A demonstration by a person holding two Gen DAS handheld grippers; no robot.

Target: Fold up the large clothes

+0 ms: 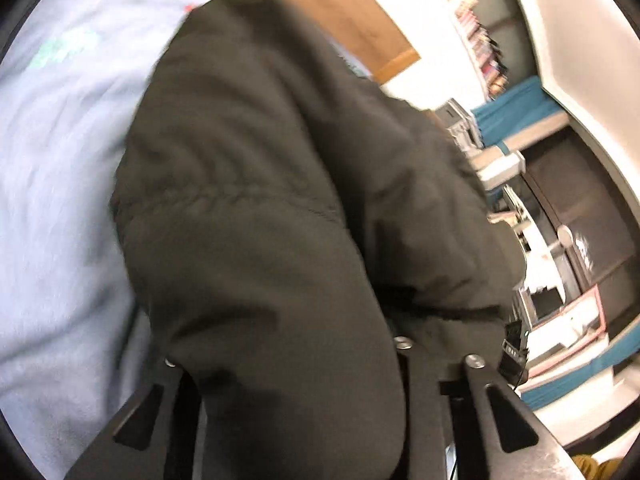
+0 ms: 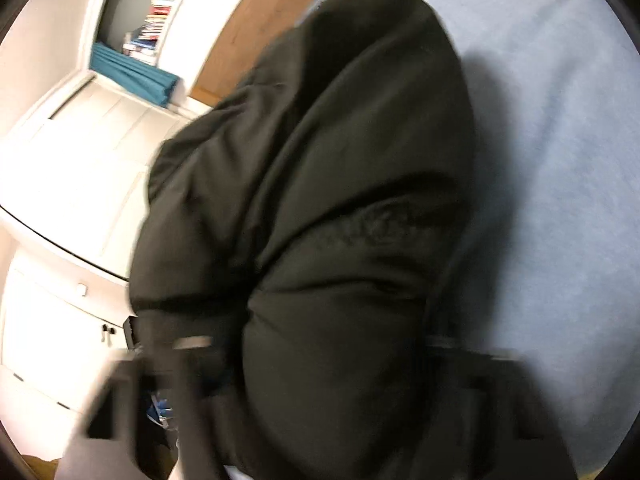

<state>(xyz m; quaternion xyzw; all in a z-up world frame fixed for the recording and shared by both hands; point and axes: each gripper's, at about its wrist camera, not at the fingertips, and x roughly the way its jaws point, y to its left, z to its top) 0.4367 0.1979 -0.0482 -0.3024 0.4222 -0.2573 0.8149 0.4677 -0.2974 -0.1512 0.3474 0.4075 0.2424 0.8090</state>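
Note:
A dark olive padded jacket fills the middle of the left wrist view, bunched up over a light blue bedspread. My left gripper is shut on a thick fold of it; the padding bulges up between the two black fingers. In the right wrist view, which is blurred, the same jacket lies bunched between the fingers of my right gripper, which is shut on it. The bedspread shows to the right of it. The fingertips of both grippers are buried in the fabric.
A brown wooden board runs behind the bed. A bookshelf, a teal cloth and cluttered shelves stand to the right. The right wrist view shows a white cabinet, books and a teal cloth on the left.

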